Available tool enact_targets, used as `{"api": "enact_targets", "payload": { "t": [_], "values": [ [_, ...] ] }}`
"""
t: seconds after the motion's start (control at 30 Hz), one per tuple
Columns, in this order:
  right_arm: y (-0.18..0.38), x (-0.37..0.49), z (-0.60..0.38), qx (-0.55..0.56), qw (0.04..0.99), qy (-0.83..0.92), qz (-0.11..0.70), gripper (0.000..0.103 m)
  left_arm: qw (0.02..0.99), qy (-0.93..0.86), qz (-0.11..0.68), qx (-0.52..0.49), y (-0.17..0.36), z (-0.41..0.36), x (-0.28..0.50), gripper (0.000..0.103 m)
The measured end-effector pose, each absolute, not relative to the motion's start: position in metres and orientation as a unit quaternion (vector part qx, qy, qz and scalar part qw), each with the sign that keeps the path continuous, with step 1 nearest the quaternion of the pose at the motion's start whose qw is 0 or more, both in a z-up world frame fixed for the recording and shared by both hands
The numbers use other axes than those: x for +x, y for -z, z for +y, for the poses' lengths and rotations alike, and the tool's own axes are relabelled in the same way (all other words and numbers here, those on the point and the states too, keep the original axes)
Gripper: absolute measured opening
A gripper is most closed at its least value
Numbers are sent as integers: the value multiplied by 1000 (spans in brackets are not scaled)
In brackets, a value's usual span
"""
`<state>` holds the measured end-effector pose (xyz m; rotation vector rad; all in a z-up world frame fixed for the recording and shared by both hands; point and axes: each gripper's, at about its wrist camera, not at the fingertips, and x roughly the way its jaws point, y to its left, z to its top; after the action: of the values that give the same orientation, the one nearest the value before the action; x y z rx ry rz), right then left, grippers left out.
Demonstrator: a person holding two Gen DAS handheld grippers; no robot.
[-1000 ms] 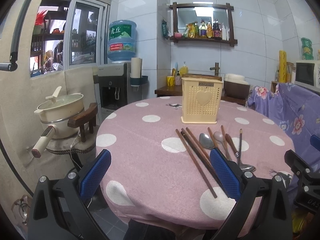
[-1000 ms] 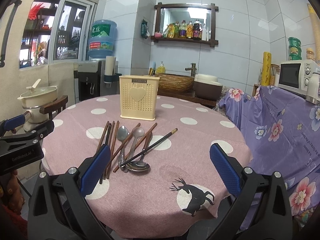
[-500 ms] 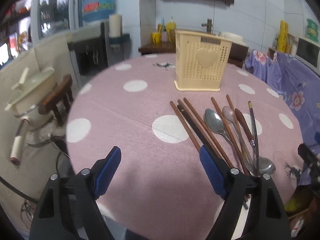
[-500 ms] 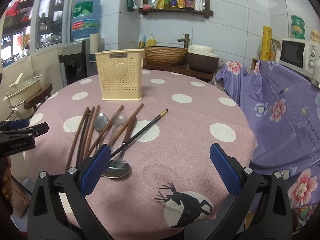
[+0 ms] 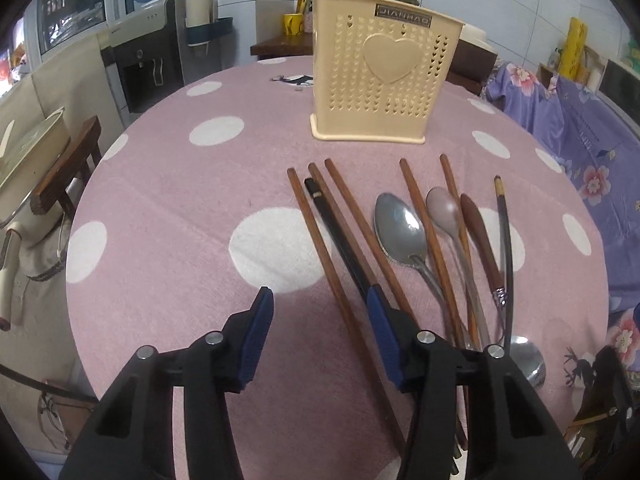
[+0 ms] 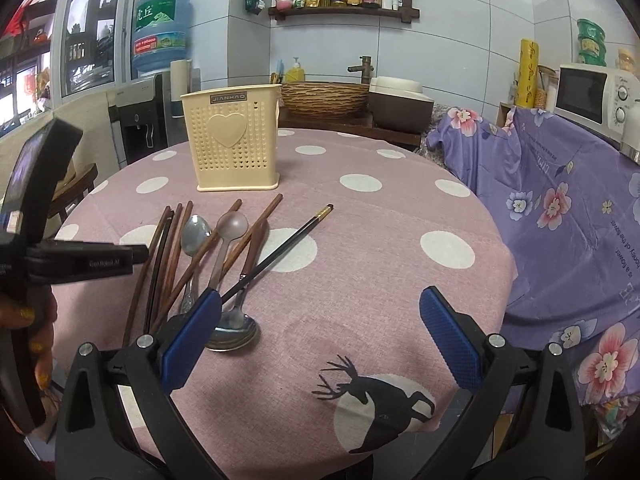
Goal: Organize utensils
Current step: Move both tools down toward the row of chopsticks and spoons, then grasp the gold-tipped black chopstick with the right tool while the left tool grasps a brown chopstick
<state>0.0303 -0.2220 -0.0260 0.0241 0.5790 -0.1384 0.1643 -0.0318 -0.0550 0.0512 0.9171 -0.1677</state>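
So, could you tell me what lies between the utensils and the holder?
Only bare tablecloth separates the utensils from the holder, in both views.

Chopsticks (image 5: 352,236), spoons (image 5: 400,232) flat before upright holder (image 5: 380,72)

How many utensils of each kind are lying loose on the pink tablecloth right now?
Brown wooden chopsticks: 5
Black chopsticks: 2
Spoons: 3
Total: 10
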Motion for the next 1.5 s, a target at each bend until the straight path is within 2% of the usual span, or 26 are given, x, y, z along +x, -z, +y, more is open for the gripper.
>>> {"api": "enact_targets", "payload": {
  "t": [0.2,0.63,0.9,1.0,1.07,1.1,1.17,1.3,1.37,1.5],
  "values": [
    [30,34,-223,13,955,68,290,98,886,73,458,30,64,-34,159,48],
    [26,44,-233,8,952,84,295,98,892,59,437,98,59,-16,153,50],
    [19,79,-247,45,944,72,318,98,880,86,466,9,54,14,183,52],
    [19,110,-252,74,934,77,342,85,890,74,449,-16,46,17,187,52],
    [26,133,-254,107,919,75,371,70,898,61,435,-14,41,12,191,52],
    [31,149,-254,124,909,70,392,66,900,60,432,-9,40,8,193,52],
    [39,174,-252,141,894,66,420,53,901,61,430,0,39,3,196,52],
    [51,212,-243,134,879,87,449,46,904,51,424,8,38,5,203,52],
    [56,224,-241,135,871,98,462,39,904,48,425,5,38,10,206,52],
    [59,240,-233,114,869,113,468,35,901,35,433,-8,41,20,213,52]
  ]
}}
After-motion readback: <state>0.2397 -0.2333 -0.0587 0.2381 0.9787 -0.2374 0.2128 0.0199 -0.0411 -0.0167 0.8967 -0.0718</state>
